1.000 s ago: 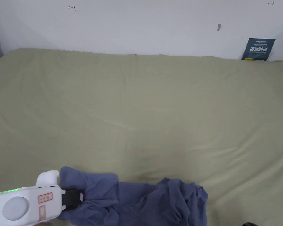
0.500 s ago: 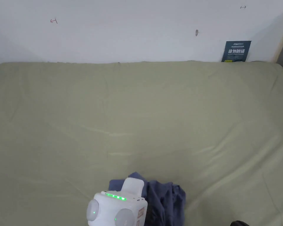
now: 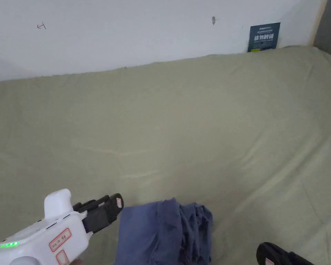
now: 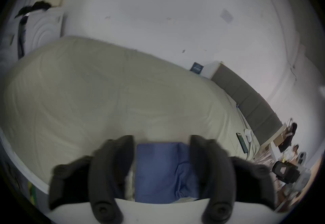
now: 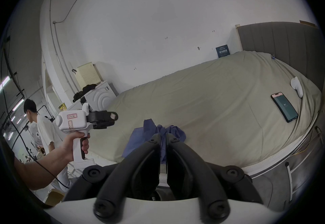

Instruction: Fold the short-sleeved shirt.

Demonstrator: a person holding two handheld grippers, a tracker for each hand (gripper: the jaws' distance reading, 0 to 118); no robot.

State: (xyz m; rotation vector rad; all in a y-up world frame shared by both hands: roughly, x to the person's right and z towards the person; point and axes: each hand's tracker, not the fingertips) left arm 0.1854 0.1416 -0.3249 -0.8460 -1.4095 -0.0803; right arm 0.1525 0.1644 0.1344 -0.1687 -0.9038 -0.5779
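Plainly, the bed point(image 3: 196, 114) carries the blue short-sleeved shirt point(image 3: 164, 234) bunched at its near edge. Beside the shirt's smooth side hovers the left gripper point(image 3: 114, 207), jaws apart and empty. On its crumpled side, the right gripper point(image 5: 163, 137) has jaws together, seemingly pinching a fold. Pulling from that one pinch could drag the heap off the bed.

I lose the lower part of the blue shirt point(image 3: 164, 234) past the bottom edge of the head view. The right tool point(image 3: 277, 256) is a dark sliver in that view's lower right corner, mostly cut off. The left gripper view is blurred, so the left tool point(image 4: 161, 141) has soft edges, and I can't make out the clutter at its far right.
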